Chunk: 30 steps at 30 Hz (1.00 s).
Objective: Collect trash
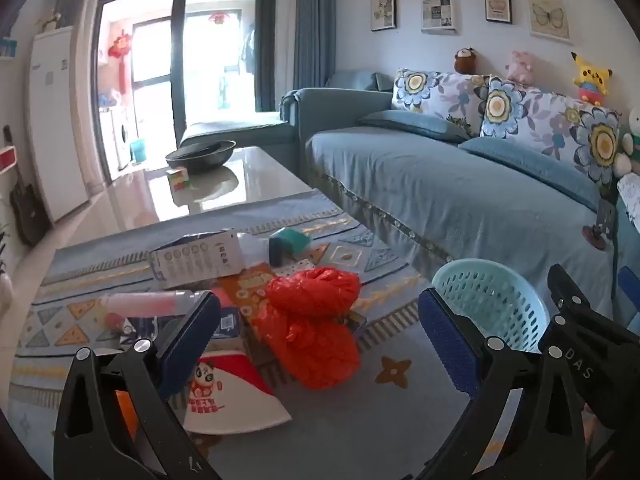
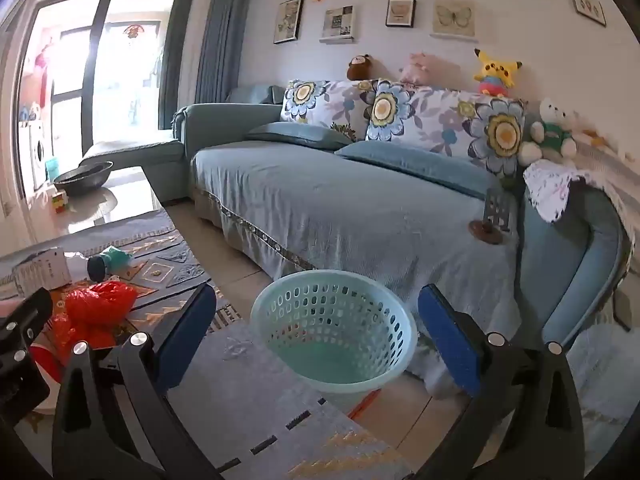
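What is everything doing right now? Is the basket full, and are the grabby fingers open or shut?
Basket: upright, empty.
Red plastic bag: crumpled, lying on the rug, untouched.
White box: lying on its side on the rug.
Left gripper: fingers wide open, holding nothing.
Right gripper: fingers wide open, holding nothing.
Black bowl: upright on the coffee table.

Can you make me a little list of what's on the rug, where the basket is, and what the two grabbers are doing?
place: living room, patterned rug beside a blue sofa
trash on rug: red plastic bag, white box, paper plate
basket: light green, upright, looks empty, between rug and sofa
left gripper: open, holding nothing
right gripper: open, holding nothing
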Each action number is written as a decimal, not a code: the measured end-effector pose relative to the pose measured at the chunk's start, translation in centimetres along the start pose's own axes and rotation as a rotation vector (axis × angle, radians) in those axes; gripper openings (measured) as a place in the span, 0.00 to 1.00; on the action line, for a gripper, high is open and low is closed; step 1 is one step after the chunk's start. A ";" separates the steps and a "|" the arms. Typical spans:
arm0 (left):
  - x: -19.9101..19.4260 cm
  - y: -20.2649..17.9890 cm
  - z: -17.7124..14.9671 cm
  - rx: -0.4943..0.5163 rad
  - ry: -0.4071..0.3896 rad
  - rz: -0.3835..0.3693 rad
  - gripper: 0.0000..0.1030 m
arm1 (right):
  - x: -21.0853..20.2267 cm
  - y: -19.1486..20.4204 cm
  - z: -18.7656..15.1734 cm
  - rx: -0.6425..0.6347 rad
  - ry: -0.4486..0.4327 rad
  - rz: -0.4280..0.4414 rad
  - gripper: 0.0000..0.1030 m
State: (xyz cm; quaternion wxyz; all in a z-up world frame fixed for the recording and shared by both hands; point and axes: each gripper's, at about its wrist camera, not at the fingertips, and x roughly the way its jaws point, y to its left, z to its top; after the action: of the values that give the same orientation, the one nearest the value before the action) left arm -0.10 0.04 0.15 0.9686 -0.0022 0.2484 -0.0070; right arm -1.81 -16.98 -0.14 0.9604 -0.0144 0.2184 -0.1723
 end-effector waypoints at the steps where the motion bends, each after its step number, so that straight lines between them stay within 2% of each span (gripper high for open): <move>1: -0.2 0.0 0.0 0.002 -0.005 -0.003 0.93 | -0.1 0.3 0.1 -0.013 -0.008 -0.002 0.93; 5: -0.2 0.2 -0.3 -0.004 -0.004 0.015 0.93 | -0.8 2.0 0.2 -0.050 -0.040 -0.007 0.93; 8: -0.5 0.5 -0.3 -0.013 -0.018 0.013 0.93 | -0.5 0.0 -0.2 0.013 -0.016 0.020 0.93; 18: -0.9 1.6 0.6 -0.017 -0.038 0.042 0.93 | -0.9 -0.2 0.4 0.026 -0.015 0.011 0.93; 30: -1.9 1.0 0.7 0.001 -0.055 0.052 0.93 | -0.9 -0.6 0.4 0.038 -0.013 0.022 0.93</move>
State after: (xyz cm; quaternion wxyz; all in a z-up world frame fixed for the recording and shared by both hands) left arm -1.41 1.04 1.70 0.9749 0.0045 0.2217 0.0182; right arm -2.58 -17.23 0.70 0.9637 0.0054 0.2091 -0.1658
